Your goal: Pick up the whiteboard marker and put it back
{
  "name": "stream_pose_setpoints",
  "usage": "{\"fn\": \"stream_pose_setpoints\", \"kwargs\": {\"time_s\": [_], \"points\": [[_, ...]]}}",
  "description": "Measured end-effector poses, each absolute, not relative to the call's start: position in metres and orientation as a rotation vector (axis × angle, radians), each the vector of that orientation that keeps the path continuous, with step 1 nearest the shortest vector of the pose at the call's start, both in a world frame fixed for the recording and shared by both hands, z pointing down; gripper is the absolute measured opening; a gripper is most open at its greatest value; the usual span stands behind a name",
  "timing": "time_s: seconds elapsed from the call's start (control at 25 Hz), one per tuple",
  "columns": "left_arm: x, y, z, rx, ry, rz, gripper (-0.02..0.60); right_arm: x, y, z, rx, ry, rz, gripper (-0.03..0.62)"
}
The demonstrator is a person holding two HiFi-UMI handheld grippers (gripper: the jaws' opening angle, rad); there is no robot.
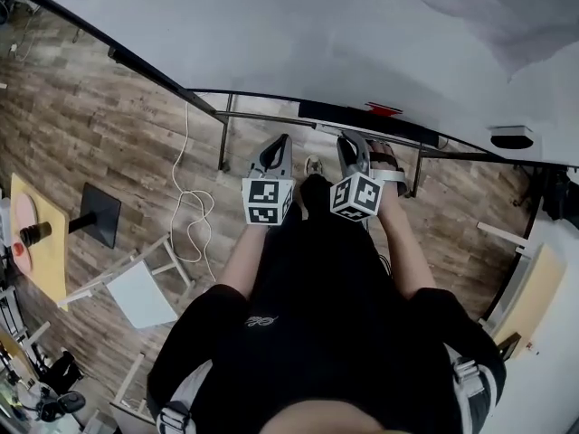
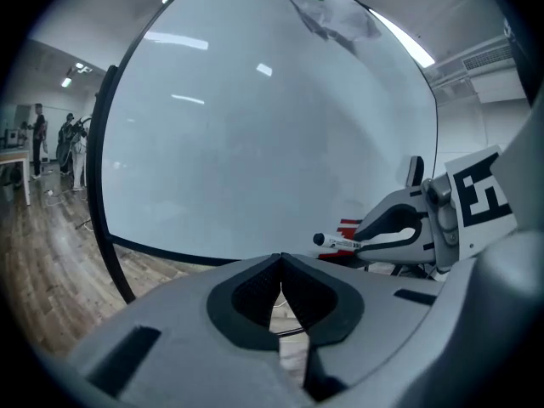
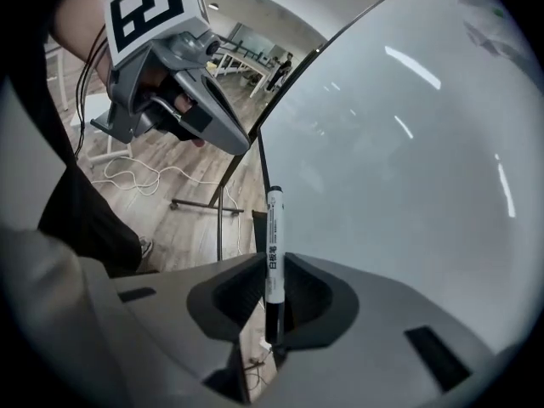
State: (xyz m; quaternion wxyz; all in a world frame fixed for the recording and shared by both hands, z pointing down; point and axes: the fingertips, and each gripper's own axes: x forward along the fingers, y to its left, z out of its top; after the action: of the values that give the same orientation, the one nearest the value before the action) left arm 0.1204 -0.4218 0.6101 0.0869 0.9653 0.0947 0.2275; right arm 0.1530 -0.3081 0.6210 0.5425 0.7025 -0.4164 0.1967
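at the whiteboard [image 3: 408, 143], right gripper [image 3: 272, 266] pinching marker [image 3: 274, 223] — left gripper [image 2: 280, 263] closed

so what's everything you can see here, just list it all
whiteboard: 1, white with a black frame, in front of the person
red item: 1, red, on the whiteboard's ledge; too small to identify
cable: 1, white, looped on the floor at left
floor: brown wood pattern
black square base: 1, black, on the floor at left
table: 1, yellow top, far left edge
marker: 1, white and black, upright between the right gripper's jaws
left gripper: 1, grey, jaws together, empty
right gripper: 1, grey, shut on the marker
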Motion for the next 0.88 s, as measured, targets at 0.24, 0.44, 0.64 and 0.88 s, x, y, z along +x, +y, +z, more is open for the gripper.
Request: {"fn": "stream_pose_setpoints", "kwargs": {"time_s": [0.24,0.44,0.64,0.88], "points": [[0.132,-0.425,0.636,2.840,0.253,0.728,0.008,0.178,-0.298,0.656,1.551,-0.944,0.532,0.057],[0.130,-0.417,0.654,2.815,0.277,0.794,0.008,0.191,-0.292,0.689,1.457,-0.940,0.561,0.057],[0.127,-0.408,0.672,2.759,0.269,0.833,0.008,0.196,-0.282,0.709,1.433,-0.945,0.612,0.057],[0.133,-0.396,0.675,2.763,0.300,0.851,0.008,0.204,-0.273,0.717,1.407,-0.932,0.628,0.057]]}}
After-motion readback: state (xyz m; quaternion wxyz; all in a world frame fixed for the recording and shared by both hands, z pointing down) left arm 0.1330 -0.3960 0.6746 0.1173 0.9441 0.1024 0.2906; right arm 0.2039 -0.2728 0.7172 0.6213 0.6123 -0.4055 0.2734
